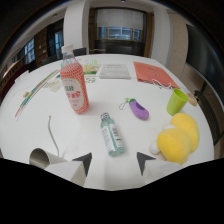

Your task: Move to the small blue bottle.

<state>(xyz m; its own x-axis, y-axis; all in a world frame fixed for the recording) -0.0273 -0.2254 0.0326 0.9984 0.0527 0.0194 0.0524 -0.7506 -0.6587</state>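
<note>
One small clear plastic bottle (111, 134) lies flat just ahead of released gripper (114, 163), w/ glossy white table (30, 130) beneath

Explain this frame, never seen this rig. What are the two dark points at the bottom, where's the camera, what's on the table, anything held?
No robot arm here: a person carries a handheld two-finger gripper, and a wide-angle camera on it looks forward along the fingers. The two dark points are the fingertips. They stand open and hold nothing.

On the white table, just ahead of the fingers, lies the small blue bottle on its side: the target. Beyond it stands a tall red bottle. To the right are a purple eggplant toy, a green cup and a yellow plush toy. At the far side lie a booklet and a red folder.
</note>
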